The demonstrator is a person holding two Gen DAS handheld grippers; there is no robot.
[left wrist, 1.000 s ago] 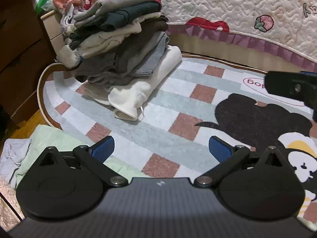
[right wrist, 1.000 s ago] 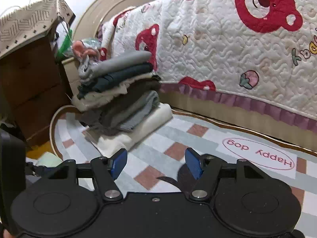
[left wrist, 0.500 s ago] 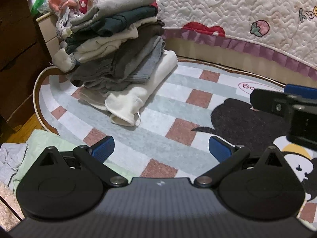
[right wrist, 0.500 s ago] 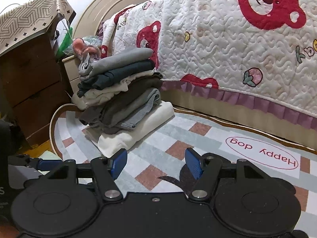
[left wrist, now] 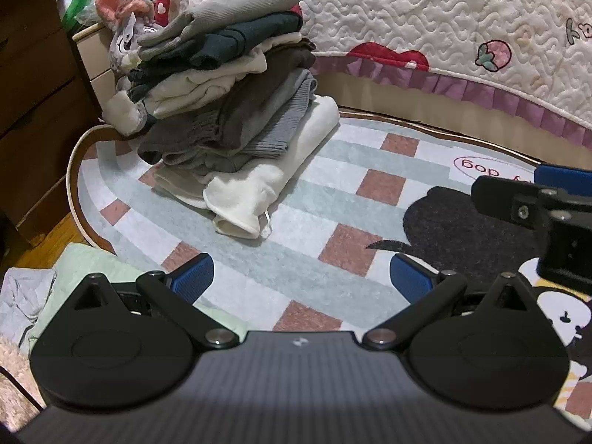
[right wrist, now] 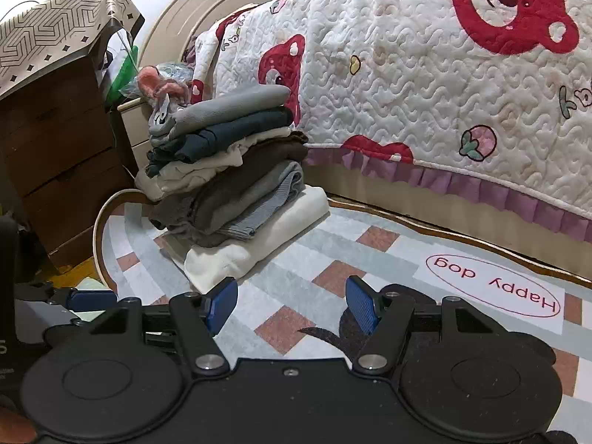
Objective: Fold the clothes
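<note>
Since a second ago, the right gripper (left wrist: 547,199) has slid further into the left camera's view from the right edge; the stack (left wrist: 229,111) has not shifted. It sits folded on the rug (left wrist: 333,192), near the rug's far left rim, a white piece at the bottom and a grey one on top. Behind it stand a plush toy (left wrist: 125,18), a dresser (left wrist: 33,103) and the quilted bed (left wrist: 444,22). Loose pale-green cloth (left wrist: 77,273) lies off the rug's near left edge. Both the left gripper (left wrist: 301,279) and the right are spread wide and empty above bare rug, with nothing between them and the stack.
</note>
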